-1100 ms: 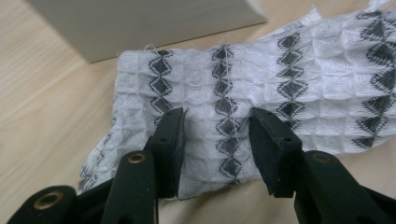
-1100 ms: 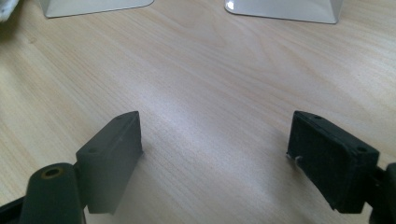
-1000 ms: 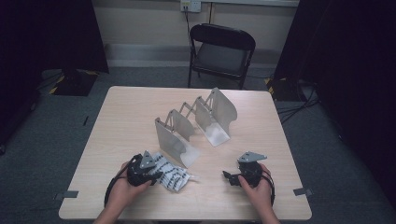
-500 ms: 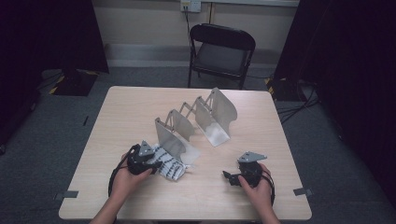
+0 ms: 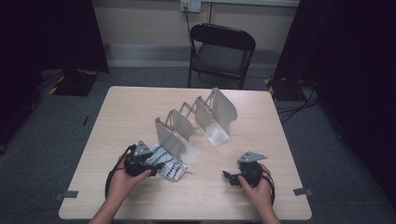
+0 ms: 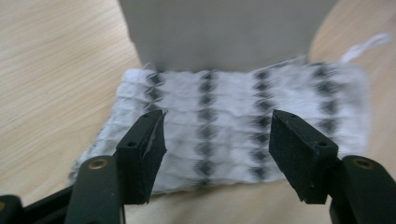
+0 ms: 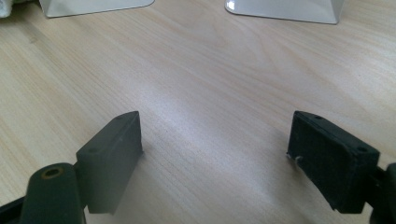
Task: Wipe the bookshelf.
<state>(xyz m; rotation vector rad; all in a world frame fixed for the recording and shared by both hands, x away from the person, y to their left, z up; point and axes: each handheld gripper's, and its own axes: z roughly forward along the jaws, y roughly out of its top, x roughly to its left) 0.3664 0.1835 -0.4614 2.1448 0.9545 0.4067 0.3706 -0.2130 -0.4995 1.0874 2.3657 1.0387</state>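
Up close, the left gripper [image 6: 217,135] shows jaws just opening, released over the patterned cloth [image 6: 233,126]; right gripper [image 7: 212,154] gapes.

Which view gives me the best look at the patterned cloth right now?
The left gripper view: the patterned cloth lies flat just beyond the open tongs, its black diamond rows clear, its far edge against a metal divider. The high view shows it small beside the left gripper. The right gripper view catches perhaps a white corner.

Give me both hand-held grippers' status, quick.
Left hand-held gripper: open, jaws just opening, over the patterned cloth, not gripping.
Right hand-held gripper: open, holding nothing.
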